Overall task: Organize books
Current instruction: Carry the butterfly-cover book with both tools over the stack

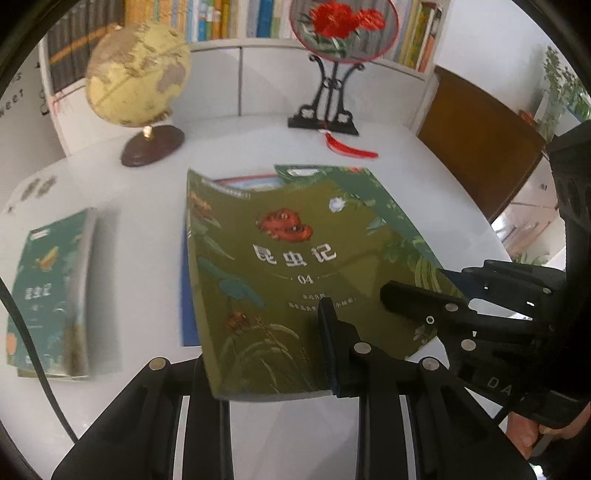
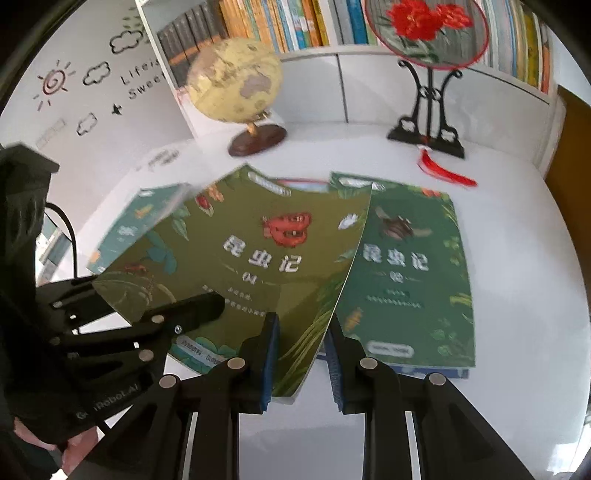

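Observation:
An olive-green book (image 1: 280,258) marked 04 is lifted and tilted above the white table (image 1: 147,192). My left gripper (image 1: 269,362) is shut on its near edge: one finger (image 1: 332,347) lies on the cover, the other is hidden beneath. My right gripper (image 2: 303,354) is shut on the book's (image 2: 258,258) near right corner, which passes between its blue pads. Each gripper shows in the other's view: the right gripper (image 1: 424,306) on the book's right edge, the left gripper (image 2: 184,314) on its left corner. A dark green book (image 2: 406,277) lies flat beneath on a blue book (image 2: 436,371).
A teal book (image 1: 51,291) lies apart at the left. A globe (image 1: 136,81) and a round embroidered fan on a black stand (image 1: 332,92) stand at the back, before a full bookshelf (image 1: 221,18). A brown wooden panel (image 1: 480,140) is at the right.

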Available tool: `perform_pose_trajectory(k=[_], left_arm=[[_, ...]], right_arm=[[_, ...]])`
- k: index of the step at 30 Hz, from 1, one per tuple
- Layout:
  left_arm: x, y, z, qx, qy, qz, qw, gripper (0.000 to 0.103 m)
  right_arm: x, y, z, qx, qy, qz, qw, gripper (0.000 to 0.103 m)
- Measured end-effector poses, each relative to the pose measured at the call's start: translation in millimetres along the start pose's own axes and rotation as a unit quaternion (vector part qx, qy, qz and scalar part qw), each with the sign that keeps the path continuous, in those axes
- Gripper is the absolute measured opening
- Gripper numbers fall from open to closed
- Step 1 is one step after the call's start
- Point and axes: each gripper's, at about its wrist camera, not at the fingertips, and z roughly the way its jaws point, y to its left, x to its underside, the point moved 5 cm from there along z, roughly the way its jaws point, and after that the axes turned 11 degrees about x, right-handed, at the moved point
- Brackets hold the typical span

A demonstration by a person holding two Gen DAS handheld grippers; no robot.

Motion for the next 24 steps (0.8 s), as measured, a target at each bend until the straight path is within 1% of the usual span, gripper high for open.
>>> perform_pose_trajectory(k=[3,7,13,17,20,24], left_arm=[[-1.7,15.5,-17.7,-0.009,-0.012,-0.008,0.9999,0.023],[-3.5,30.0,-40.9,-0.034,-0.027,0.006,0.9991,0.023],[-13.3,64.4,-82.1,-0.042,-0.053,-0.003,0.9977,0.023],[-21.4,97.3,-113.4,-0.059,-0.074,-0.002,0.9955,0.023],[-24.0,126.9,-132.4,-0.062,-0.083,-0.010,0.9946,0.023],[-20.7,166.4,-145.4,-0.067,-0.083,-0.018,0.9941,0.023]], right_arm=[[-9.6,18.0,-3.4,-0.021,-0.009,-0.004,1.000,0.024],[-21.4,47.4,-7.7,-0.040,-0.017,-0.010,0.999,0.024],[-44.5,89.8,-23.0,-0.054,-0.041,-0.025,0.997,0.024],[-67.5,126.9,-31.0,-0.059,-0.064,-0.041,0.995,0.024],[-82.4,156.6,-32.2,-0.064,-0.077,-0.047,0.994,0.024],[-98.0,197.0,-23.9,-0.076,-0.079,-0.044,0.993,0.024]])
